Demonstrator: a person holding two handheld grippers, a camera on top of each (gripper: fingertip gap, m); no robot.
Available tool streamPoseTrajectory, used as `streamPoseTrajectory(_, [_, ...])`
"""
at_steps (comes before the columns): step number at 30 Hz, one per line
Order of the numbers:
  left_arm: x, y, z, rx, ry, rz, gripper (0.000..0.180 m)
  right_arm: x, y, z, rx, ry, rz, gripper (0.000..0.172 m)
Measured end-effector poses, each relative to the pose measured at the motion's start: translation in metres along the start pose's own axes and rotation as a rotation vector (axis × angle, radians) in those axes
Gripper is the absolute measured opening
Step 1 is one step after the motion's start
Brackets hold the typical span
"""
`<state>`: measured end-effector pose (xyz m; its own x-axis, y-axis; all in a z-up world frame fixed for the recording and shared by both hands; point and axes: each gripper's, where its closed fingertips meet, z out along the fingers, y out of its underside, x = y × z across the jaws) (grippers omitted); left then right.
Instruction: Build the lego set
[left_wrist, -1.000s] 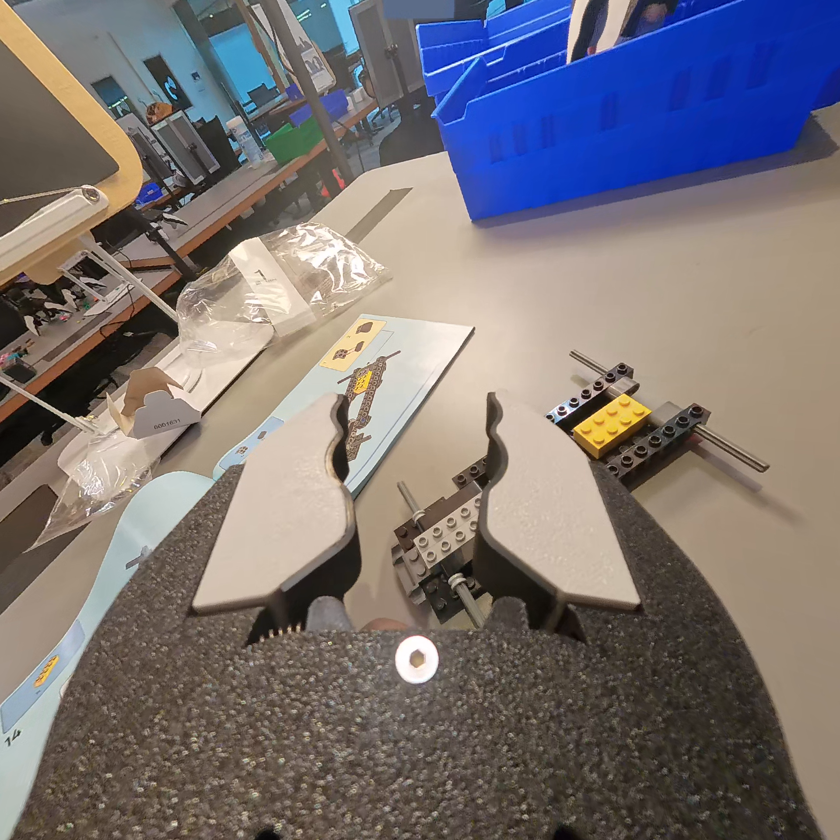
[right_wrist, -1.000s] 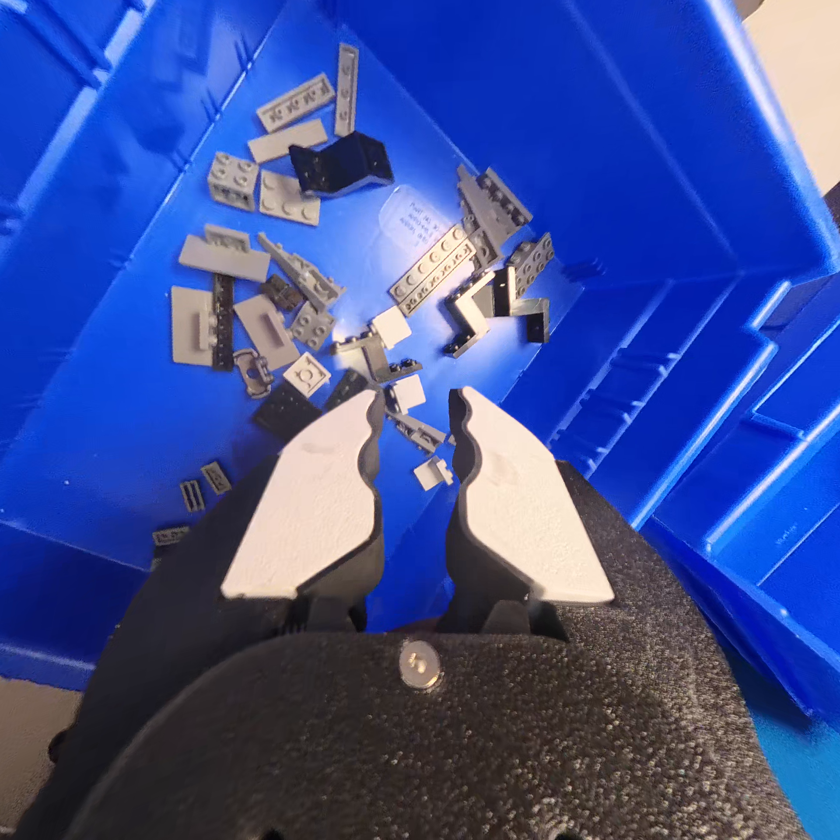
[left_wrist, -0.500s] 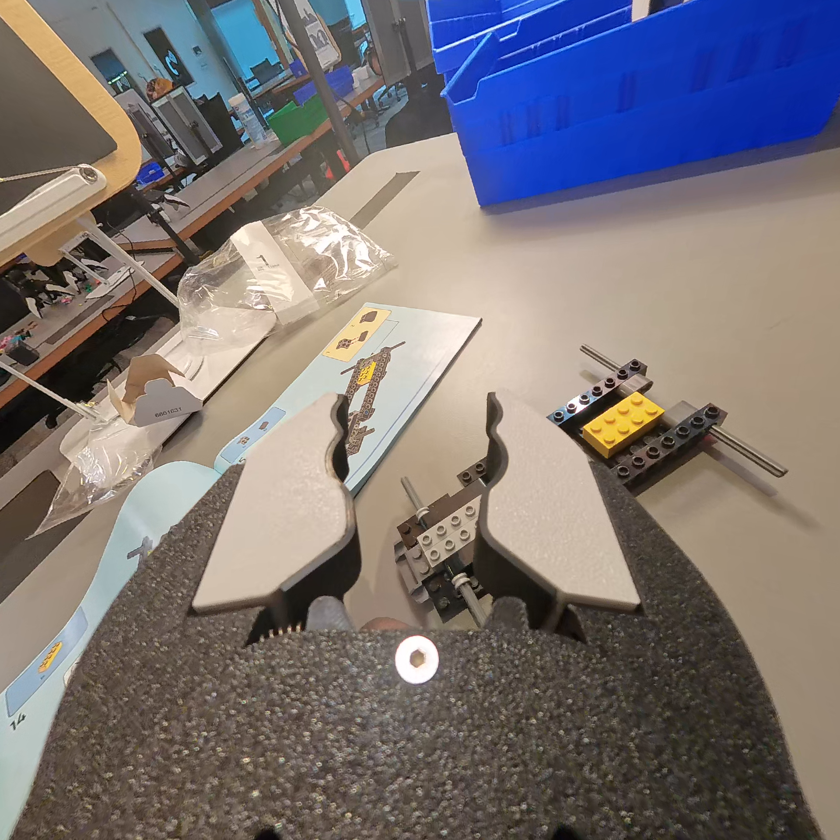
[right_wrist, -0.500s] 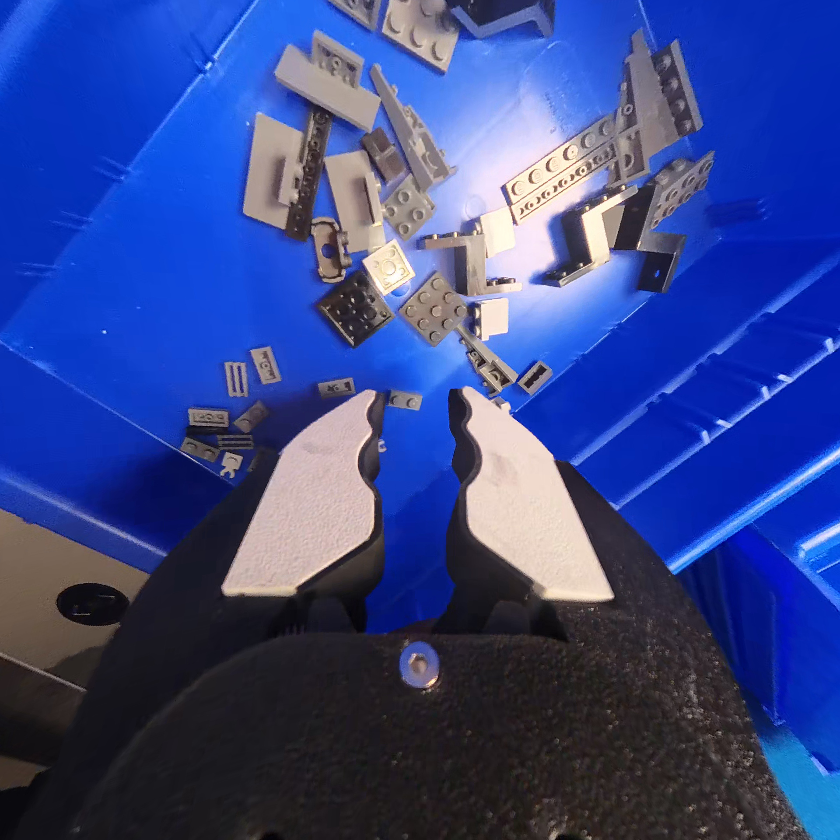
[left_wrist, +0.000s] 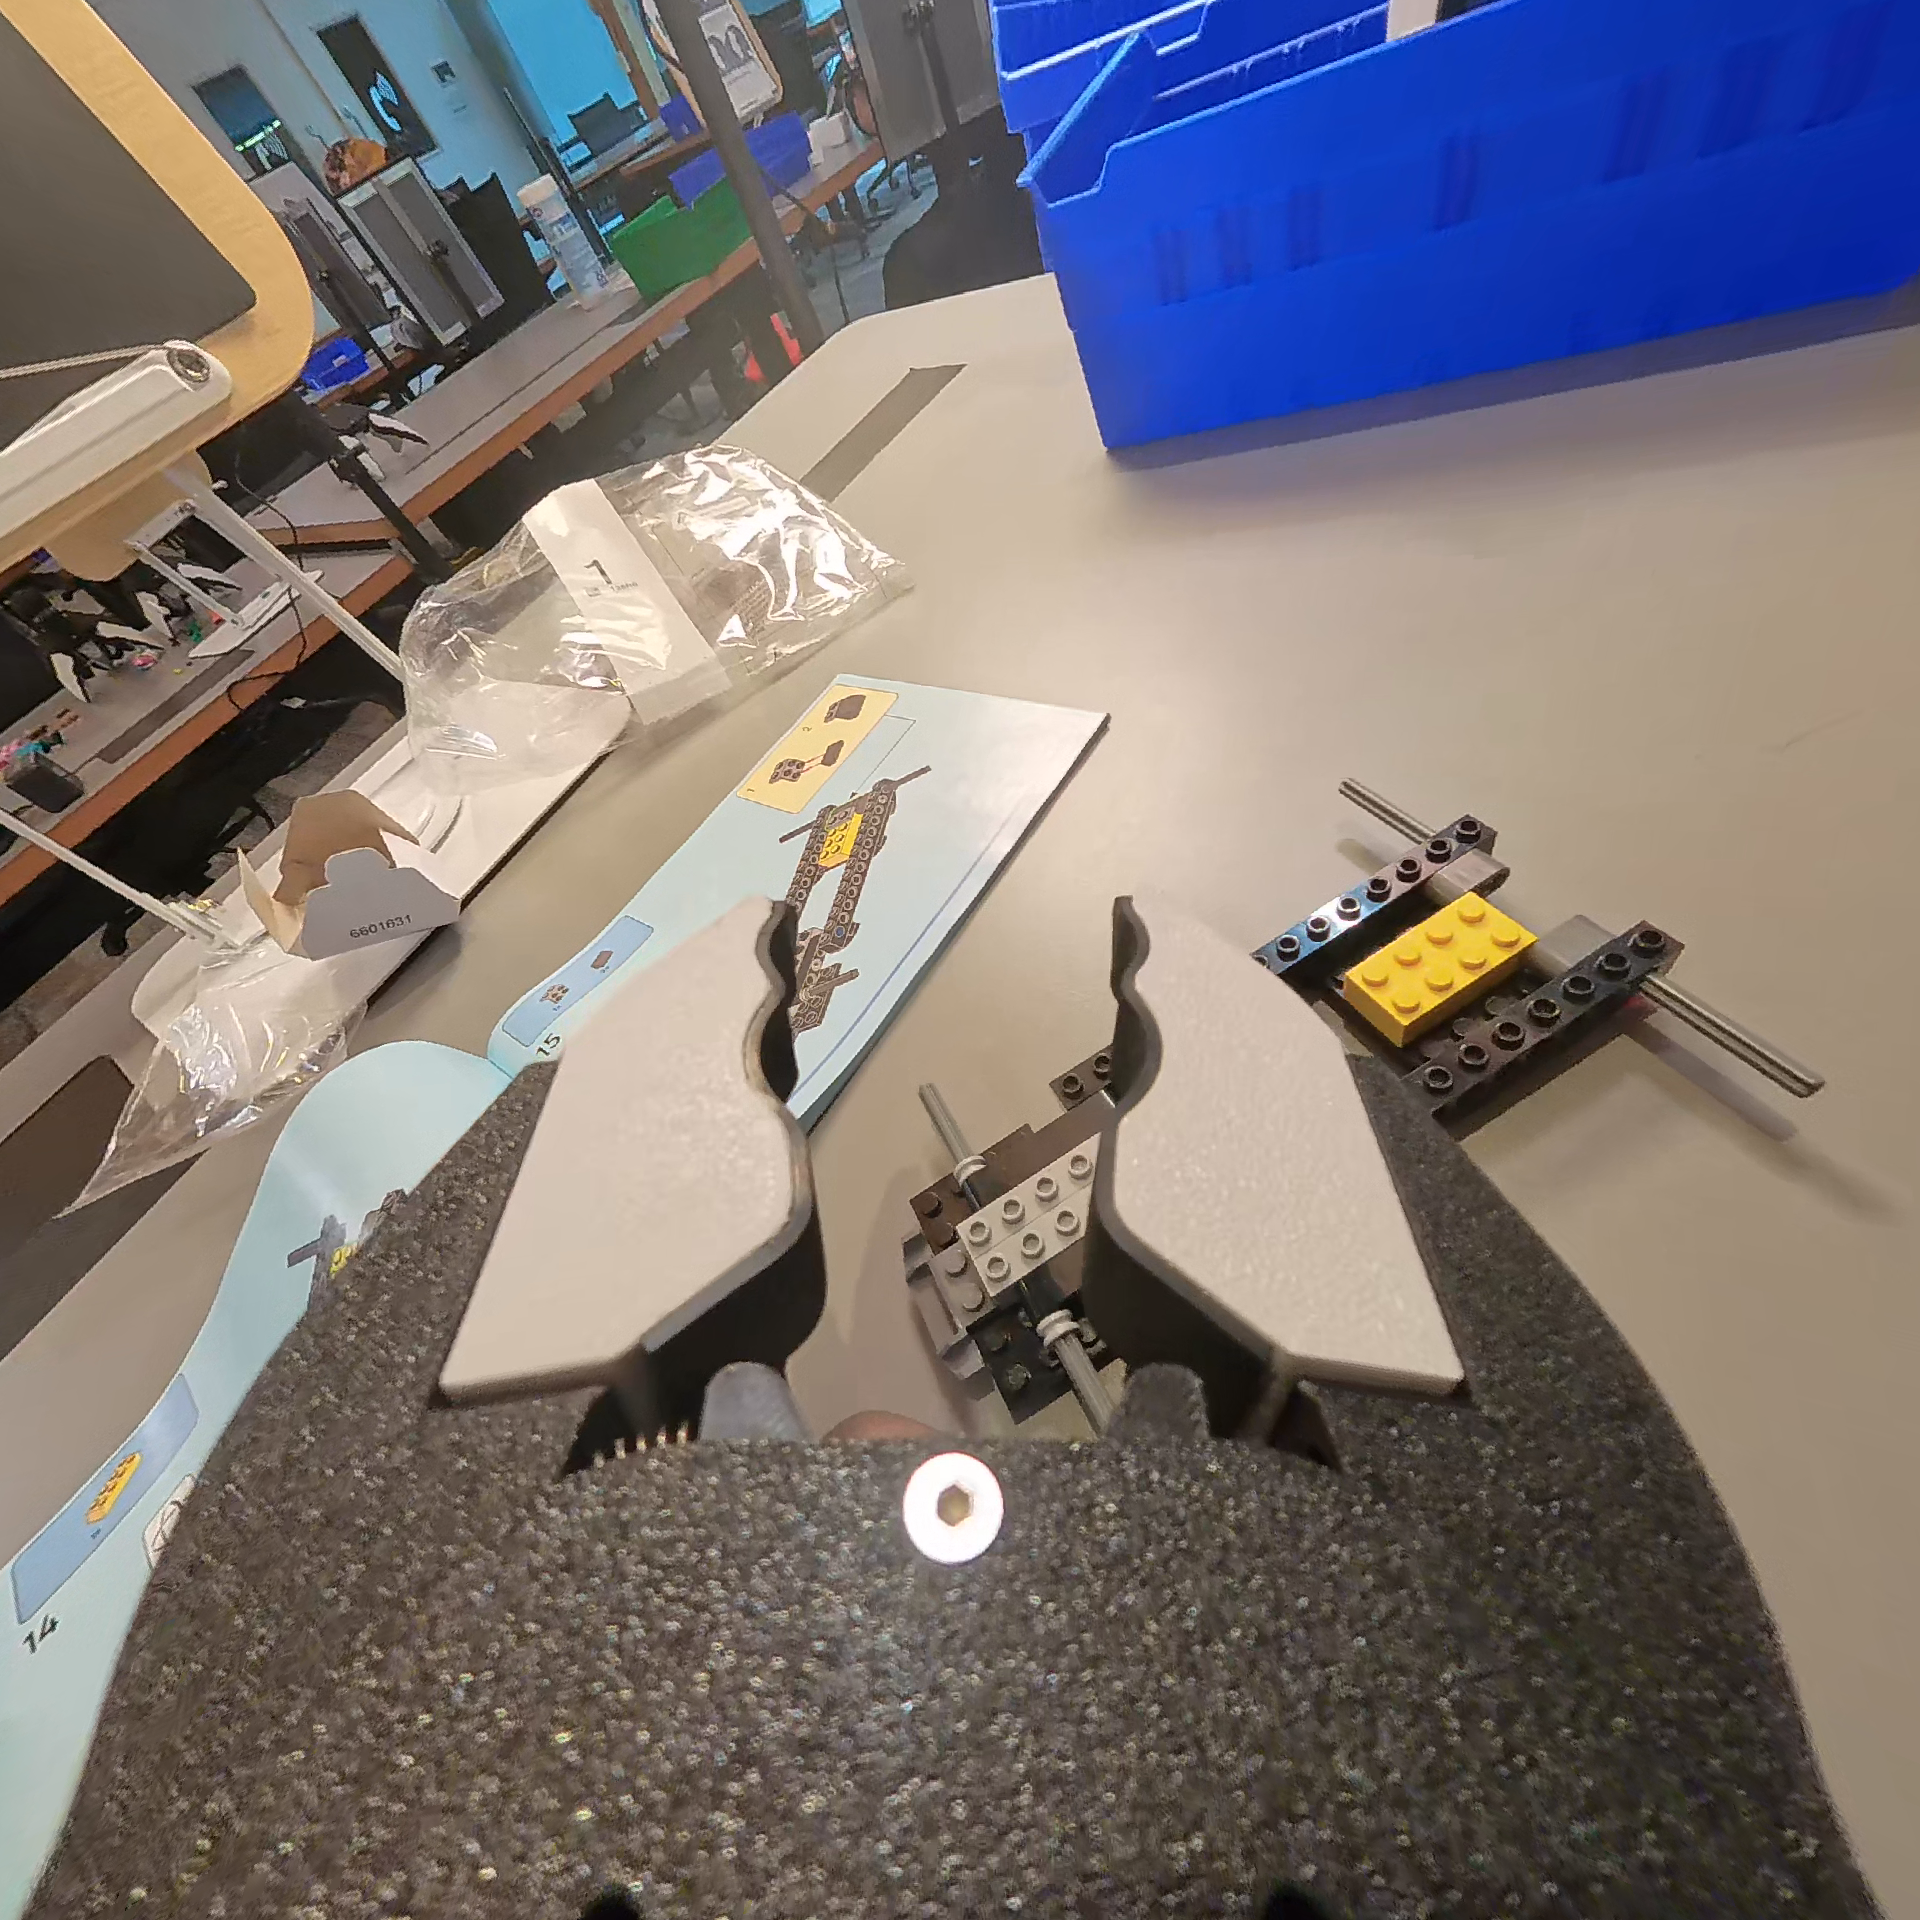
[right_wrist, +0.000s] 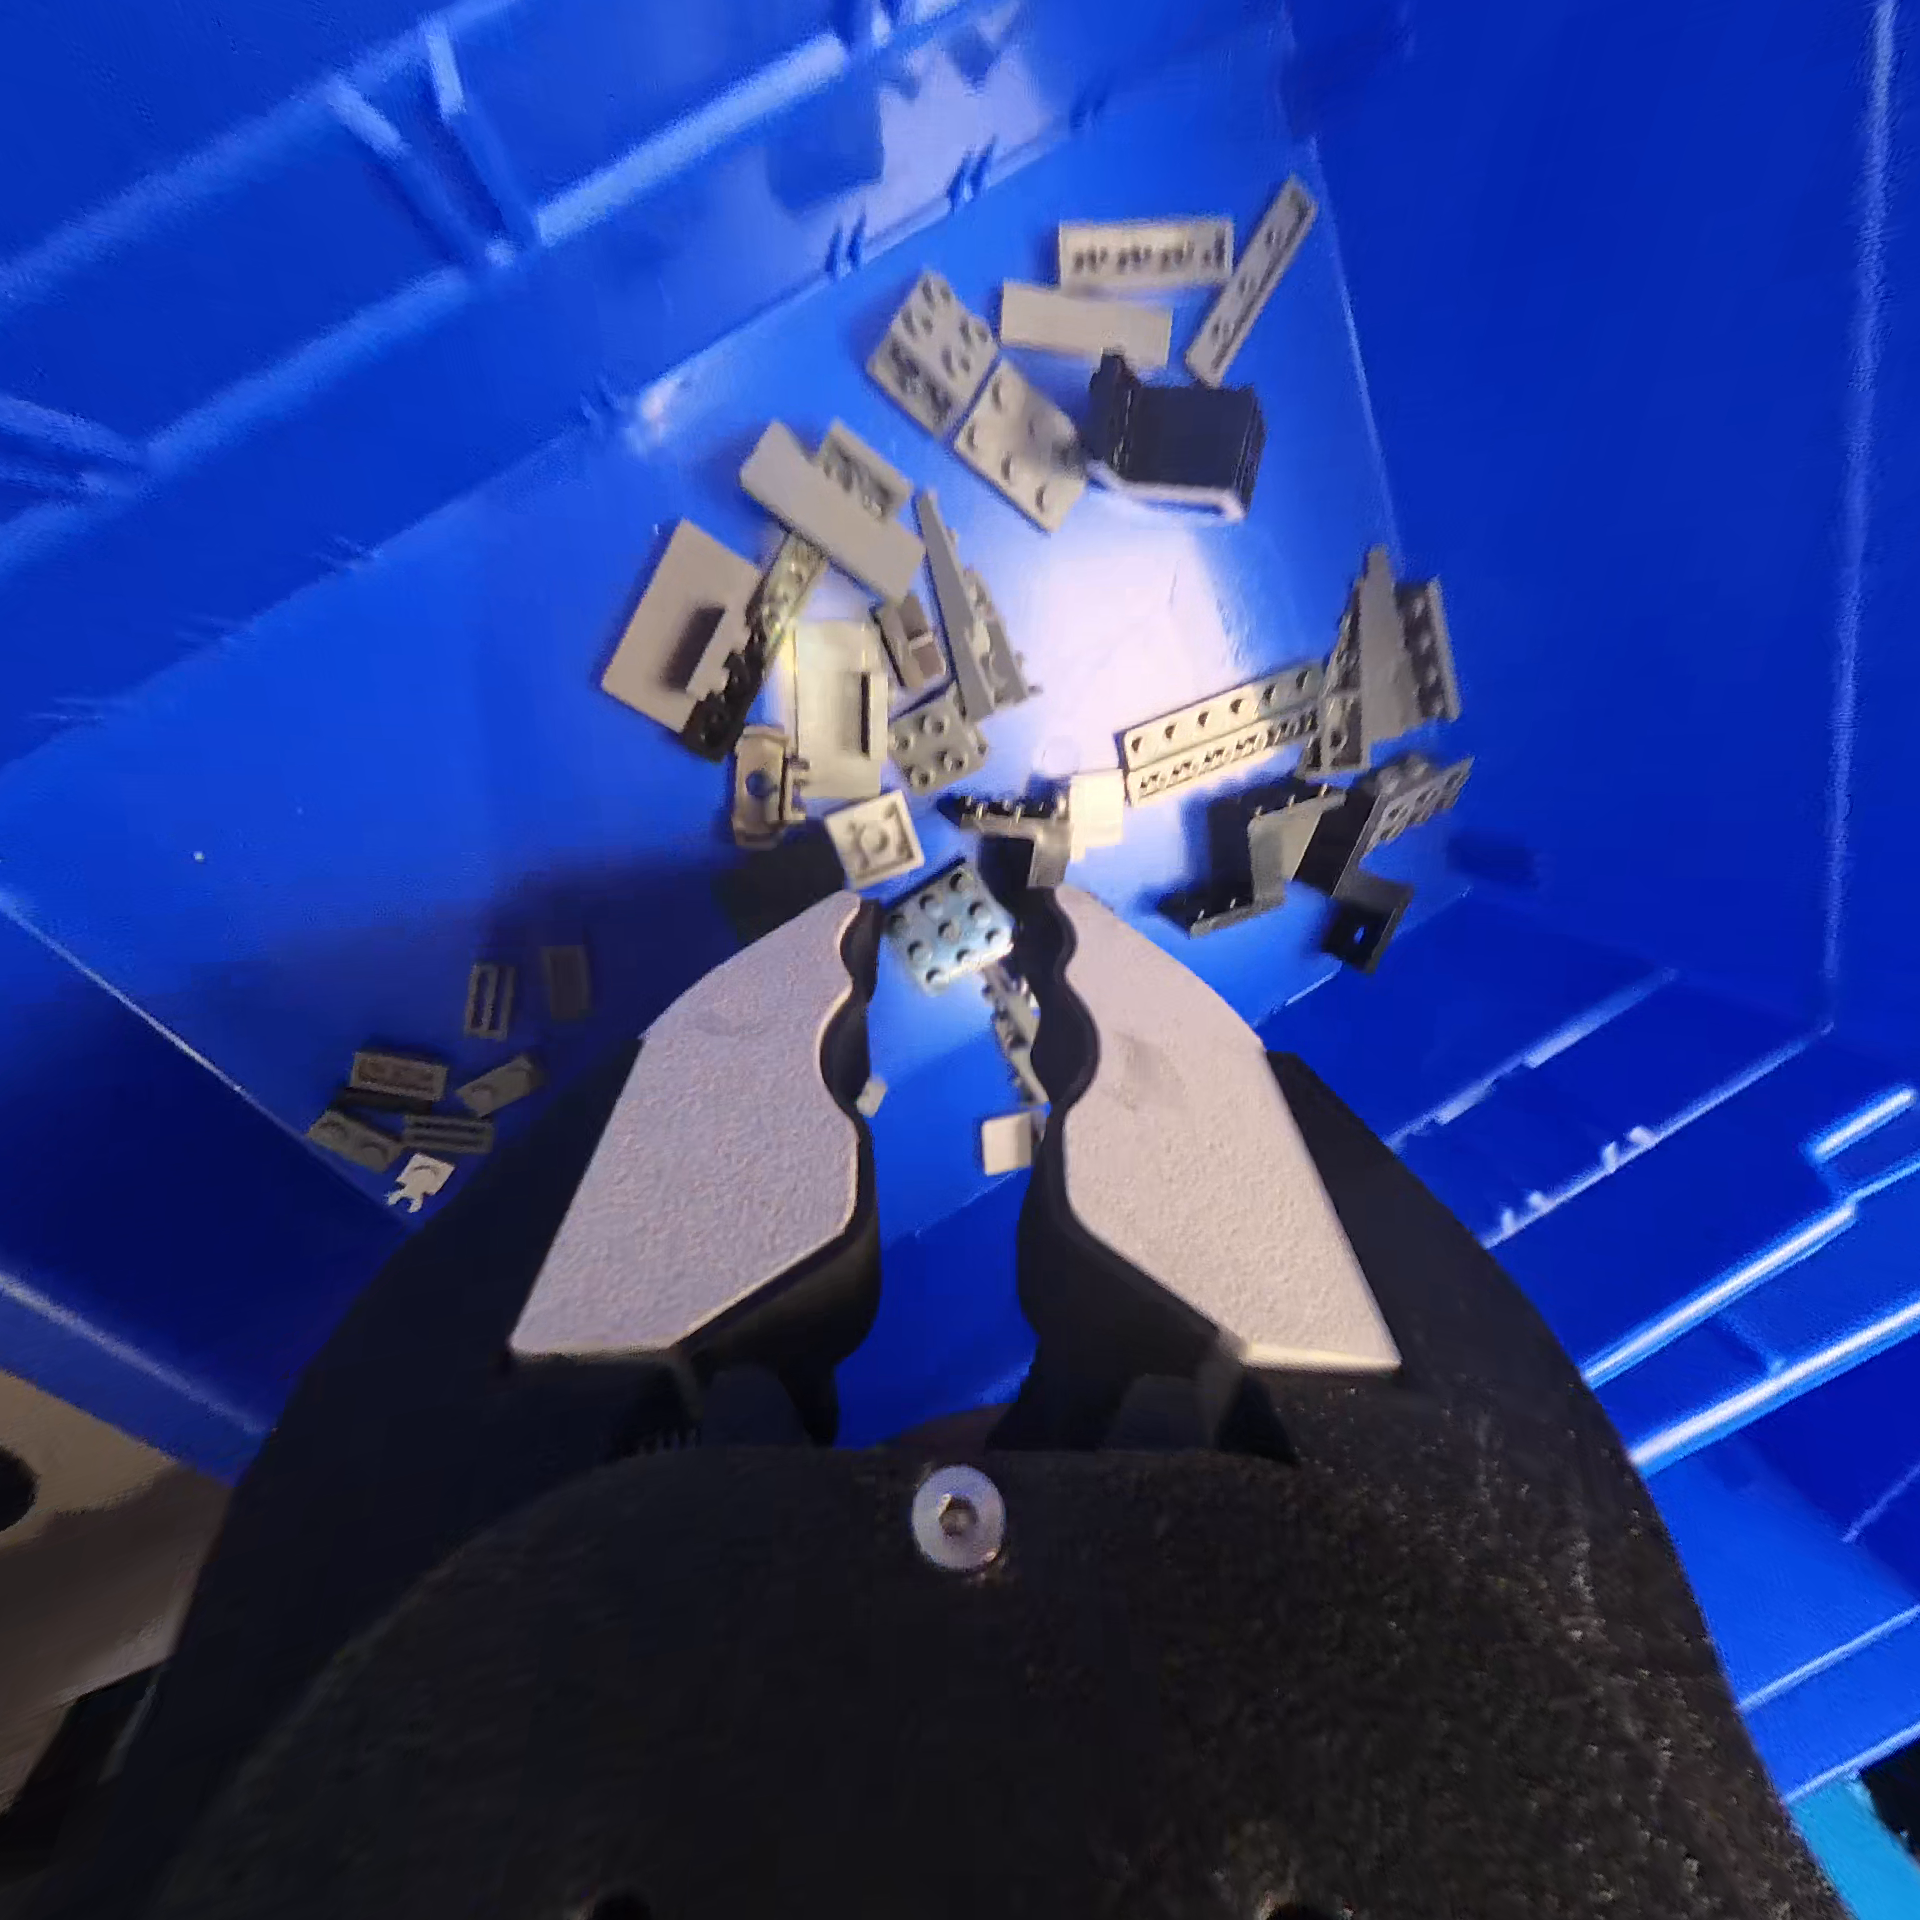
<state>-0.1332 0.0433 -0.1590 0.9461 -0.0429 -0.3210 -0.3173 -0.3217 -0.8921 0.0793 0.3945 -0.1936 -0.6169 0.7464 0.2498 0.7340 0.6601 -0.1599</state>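
bare table (left_wrist: 1455, 644) beyond bricks, bin walls (right_wrist: 1610, 416) close

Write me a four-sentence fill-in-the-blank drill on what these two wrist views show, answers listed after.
1. The yellow studded brick sits between two ______ studded beams on the grey table.
2. The left gripper, jaws apart, hovers over a grey and black brick assembly and holds ______.
3. The right gripper points into a ______ plastic bin of loose pieces.
4. Left of the assembly lies an open light blue ______.

Missing words: black; nothing; blue; instruction booklet
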Motion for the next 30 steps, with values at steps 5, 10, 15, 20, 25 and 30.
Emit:
streamPoseTrajectory(5, [-0.001, 0.001, 0.001, -0.013, -0.013, 0.001, 0.059, 0.006, -0.015, 0.01, 0.026, -0.004, -0.077, 0.027])
streamPoseTrajectory(10, [-0.004, 0.003, 0.003, -0.022, -0.024, -0.013, 0.059, 0.013, -0.011, 0.028, -0.005, 0.013, -0.08, 0.027])
streamPoseTrajectory(15, [-0.007, 0.004, 0.005, -0.034, -0.038, -0.017, 0.058, 0.029, -0.006, 0.032, -0.052, 0.082, -0.027, 0.023])
streamPoseTrajectory(20, [-0.007, 0.004, 0.005, -0.039, -0.046, -0.012, 0.059, 0.013, -0.015, 0.028, 0.011, -0.032, -0.039, 0.018])
streamPoseTrajectory(25, [-0.007, 0.004, 0.006, -0.041, -0.047, -0.008, 0.059, 0.009, -0.012, 0.035, -0.022, -0.055, -0.074, 0.018])
streamPoseTrajectory(30, [-0.005, 0.004, 0.006, -0.041, -0.045, 0.006, 0.059, 0.004, -0.016, 0.033, 0.002, -0.097, -0.07, 0.018])
